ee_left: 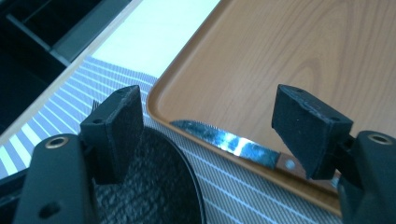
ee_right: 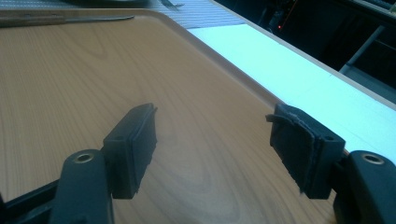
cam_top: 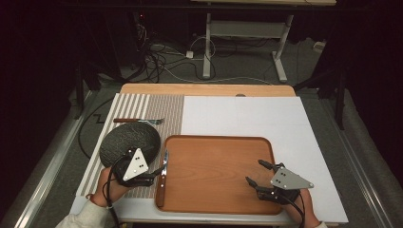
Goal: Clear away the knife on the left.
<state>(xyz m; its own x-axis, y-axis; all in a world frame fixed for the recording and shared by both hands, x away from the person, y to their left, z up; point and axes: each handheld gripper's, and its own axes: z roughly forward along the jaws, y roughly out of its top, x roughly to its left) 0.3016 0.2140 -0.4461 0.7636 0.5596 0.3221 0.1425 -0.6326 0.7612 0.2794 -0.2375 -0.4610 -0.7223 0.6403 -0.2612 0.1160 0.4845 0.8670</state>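
- Left gripper (cam_top: 153, 172), jaws wide, hangs beside the knife (cam_top: 163, 176) perched on the tray (cam_top: 218, 199) rim; a nudge could tip it off.
- Right gripper (cam_top: 260, 175), jaws wide, empty above the tray; little risk there.

A lab — dark room, loose floor cables (cam_top: 161, 59), a bare desk frame (cam_top: 242, 42) behind.

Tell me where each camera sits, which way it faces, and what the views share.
High view: above the person's side, looking forward and down on the tray, dark plate, fork; both hands and tongs enter from below.
Left gripper view: rides the left tongs, open, over plate edge and knife.
Right gripper view: rides the right tongs, open above the tray.
Shared: tray and knife appear in all three.
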